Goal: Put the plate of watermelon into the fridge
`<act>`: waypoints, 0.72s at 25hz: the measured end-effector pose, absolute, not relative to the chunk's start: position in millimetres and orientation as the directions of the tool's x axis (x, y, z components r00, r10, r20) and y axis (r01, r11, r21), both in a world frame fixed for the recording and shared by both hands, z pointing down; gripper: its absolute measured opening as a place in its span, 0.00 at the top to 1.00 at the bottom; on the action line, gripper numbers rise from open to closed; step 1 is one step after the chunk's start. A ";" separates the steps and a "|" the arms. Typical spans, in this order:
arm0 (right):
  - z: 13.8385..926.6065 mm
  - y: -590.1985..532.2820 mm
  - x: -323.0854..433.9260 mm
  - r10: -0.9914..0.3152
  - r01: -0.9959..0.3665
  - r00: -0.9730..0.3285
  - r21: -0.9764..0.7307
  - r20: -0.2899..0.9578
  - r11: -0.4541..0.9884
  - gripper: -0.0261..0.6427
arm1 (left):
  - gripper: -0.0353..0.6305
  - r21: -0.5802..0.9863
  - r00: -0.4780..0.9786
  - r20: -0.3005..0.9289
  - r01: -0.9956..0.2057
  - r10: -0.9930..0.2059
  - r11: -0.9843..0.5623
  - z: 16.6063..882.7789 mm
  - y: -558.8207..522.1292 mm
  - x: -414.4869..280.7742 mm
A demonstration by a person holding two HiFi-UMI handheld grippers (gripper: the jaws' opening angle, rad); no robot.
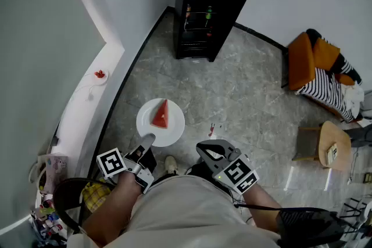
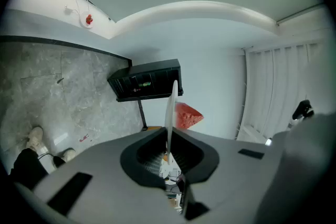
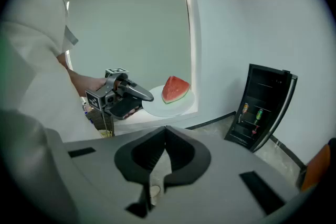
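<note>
A white plate [image 1: 152, 125] carries a red wedge of watermelon [image 1: 161, 115]; it is held level above the grey floor. My left gripper [image 1: 146, 140] is shut on the plate's near rim. In the left gripper view the plate [image 2: 170, 113] stands edge-on between the jaws, with the watermelon [image 2: 185, 115] beyond. The black fridge [image 1: 204, 6] stands against the far wall with its door open and bottles on its shelves; it also shows as fridge [image 2: 146, 80] and fridge [image 3: 261, 107]. My right gripper [image 1: 204, 148] is shut and empty, to the right of the plate [image 3: 169, 105].
A white ledge [image 1: 87, 103] runs along the left wall with a small red thing [image 1: 100, 74] on it. An orange chair [image 1: 308, 61] with striped cloth and a wooden stool [image 1: 332, 149] stand at the right. A dark basket [image 1: 70, 201] sits at the lower left.
</note>
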State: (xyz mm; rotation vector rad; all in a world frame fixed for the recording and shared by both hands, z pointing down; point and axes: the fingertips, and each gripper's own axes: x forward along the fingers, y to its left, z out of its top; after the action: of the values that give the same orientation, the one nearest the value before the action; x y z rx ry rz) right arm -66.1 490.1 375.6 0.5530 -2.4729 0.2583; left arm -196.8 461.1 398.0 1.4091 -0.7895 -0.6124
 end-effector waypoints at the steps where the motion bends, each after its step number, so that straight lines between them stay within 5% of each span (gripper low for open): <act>1: 375.2 491.0 -69.1 -0.328 -0.443 -0.744 -0.062 0.582 0.894 0.94 | 0.91 0.993 0.616 0.117 -0.083 -0.779 0.084 398.9 460.9 -198.4; 18: 389.0 430.0 -66.8 -0.328 -0.467 -0.735 -0.093 0.593 0.879 0.93 | 0.91 0.995 0.671 0.095 -0.056 -0.735 0.078 405.2 389.6 -172.0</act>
State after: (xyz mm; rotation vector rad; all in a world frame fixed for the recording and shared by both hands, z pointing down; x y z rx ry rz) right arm -66.8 430.0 389.0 0.5730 -2.4605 0.3164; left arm -172.0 389.6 405.2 1.4211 -0.7111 -0.5786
